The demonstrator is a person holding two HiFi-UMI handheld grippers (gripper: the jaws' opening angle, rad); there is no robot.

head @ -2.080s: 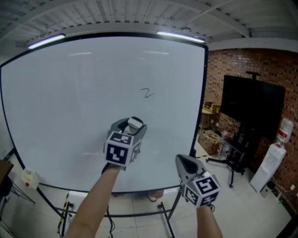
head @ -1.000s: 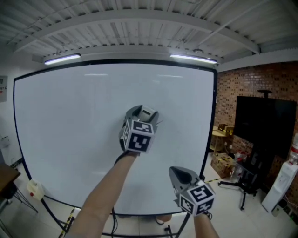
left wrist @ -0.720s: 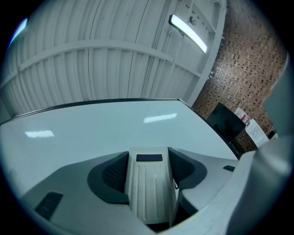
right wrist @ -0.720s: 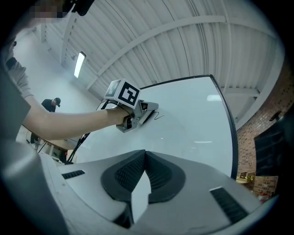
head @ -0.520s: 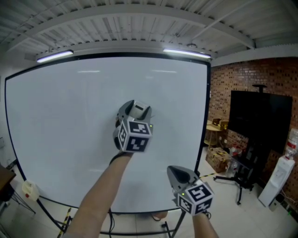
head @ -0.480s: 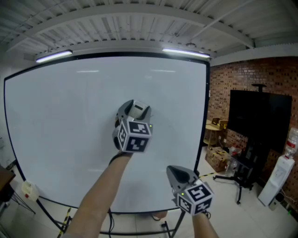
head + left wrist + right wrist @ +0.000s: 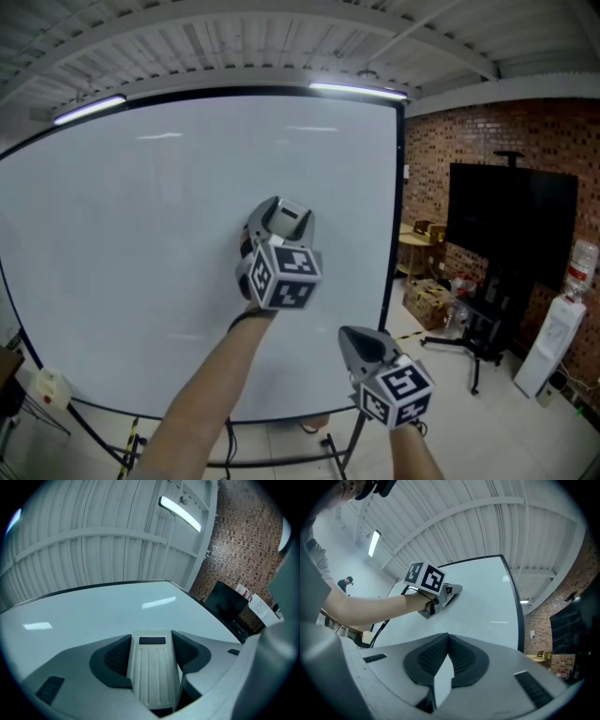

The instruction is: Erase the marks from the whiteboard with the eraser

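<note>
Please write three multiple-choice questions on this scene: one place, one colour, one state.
1. Where is the eraser?
A) on the floor
B) between the jaws of the left tool
C) on a chair

2. What colour is the wall right of the whiteboard?
A) red-brown brick
B) green
C) yellow

3. How are the jaws of the right tool?
A) wide apart
B) closed on a marker
C) closed together, empty

Answers: 1 B, the left gripper view shows the jaws clamping it; 2 A, brickwork shows in the head view; 3 C, the right gripper view shows them meeting.
</note>
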